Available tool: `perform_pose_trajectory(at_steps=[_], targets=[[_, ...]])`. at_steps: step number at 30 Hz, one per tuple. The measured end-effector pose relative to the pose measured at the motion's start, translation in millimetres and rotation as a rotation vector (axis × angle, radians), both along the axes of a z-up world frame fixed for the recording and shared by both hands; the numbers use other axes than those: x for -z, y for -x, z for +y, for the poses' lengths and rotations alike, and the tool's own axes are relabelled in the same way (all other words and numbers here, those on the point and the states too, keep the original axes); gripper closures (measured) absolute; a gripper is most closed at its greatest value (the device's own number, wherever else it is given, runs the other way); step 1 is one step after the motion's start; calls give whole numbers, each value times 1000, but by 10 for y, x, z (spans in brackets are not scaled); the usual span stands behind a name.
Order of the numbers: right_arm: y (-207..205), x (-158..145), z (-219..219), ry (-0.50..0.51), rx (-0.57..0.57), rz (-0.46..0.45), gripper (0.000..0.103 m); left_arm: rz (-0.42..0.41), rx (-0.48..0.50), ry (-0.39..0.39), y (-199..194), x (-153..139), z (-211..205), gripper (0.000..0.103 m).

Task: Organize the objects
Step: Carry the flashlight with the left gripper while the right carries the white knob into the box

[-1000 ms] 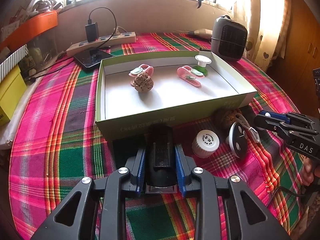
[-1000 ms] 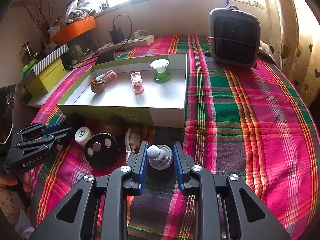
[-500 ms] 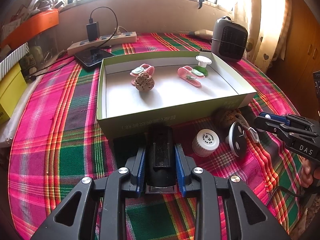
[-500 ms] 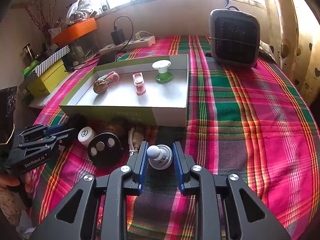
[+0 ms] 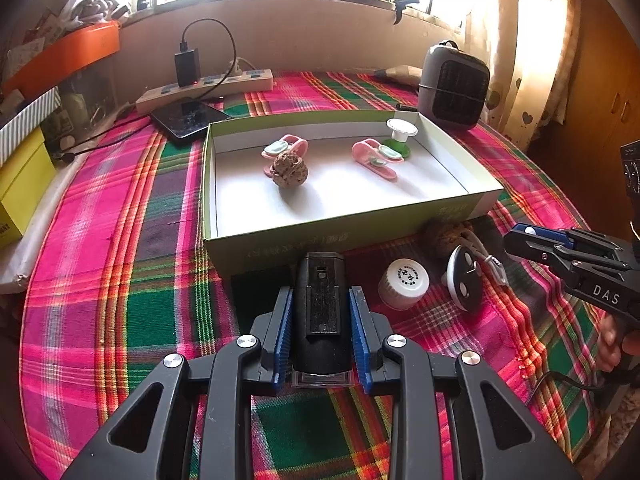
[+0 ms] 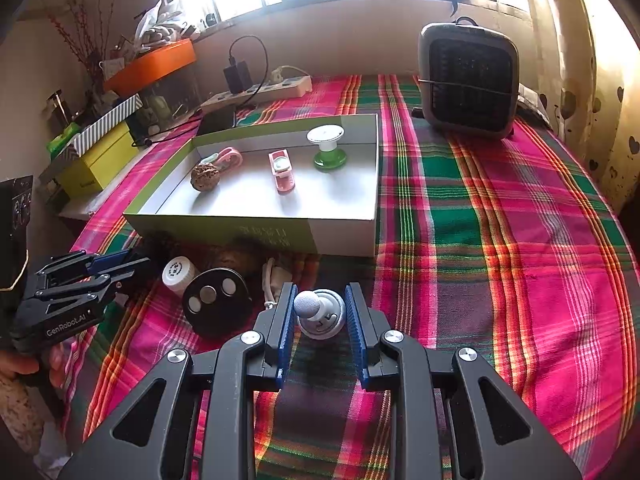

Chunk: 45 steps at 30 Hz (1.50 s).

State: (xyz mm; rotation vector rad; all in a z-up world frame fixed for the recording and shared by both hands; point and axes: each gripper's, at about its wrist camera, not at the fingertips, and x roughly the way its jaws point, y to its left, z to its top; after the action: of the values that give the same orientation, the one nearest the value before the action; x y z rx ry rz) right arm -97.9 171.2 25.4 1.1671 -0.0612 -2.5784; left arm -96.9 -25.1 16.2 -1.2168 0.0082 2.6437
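Black device (image 5: 322, 312) sits clamped between the left gripper (image 5: 322, 330) pads, just in front of the green box (image 5: 280, 240) near wall, low over the plaid cloth (image 5: 120, 280). White knob-topped piece (image 6: 320, 314) is pinched in the right gripper (image 6: 320, 332) the same way, near the box's front right corner. Nothing has shifted over the last sec — both grips unchanged, hands parked. So both pickups look done & the carry into the box hasn't begun. Inside already: walnut (image 5: 289, 170), 2 pink clips (image 5: 374, 158), green-base spool (image 5: 400, 136). Left outside — white cap (image 5: 404, 284), black disc (image 6: 214, 300).
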Motion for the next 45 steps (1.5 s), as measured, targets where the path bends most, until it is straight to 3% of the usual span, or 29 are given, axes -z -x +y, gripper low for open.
perform_pose_trajectory(at_steps=[12,21,45], targets=[[-25,-179,-30,17,-6,39,78,44,14,-3,-50,-248,-8,78],[66,-347,-50,22,-12,67,77,48,26,-11,126,-383,-11,78],[786,-308,-159,-6,-33,27,77,2,43,-40,729,-298,92,78]])
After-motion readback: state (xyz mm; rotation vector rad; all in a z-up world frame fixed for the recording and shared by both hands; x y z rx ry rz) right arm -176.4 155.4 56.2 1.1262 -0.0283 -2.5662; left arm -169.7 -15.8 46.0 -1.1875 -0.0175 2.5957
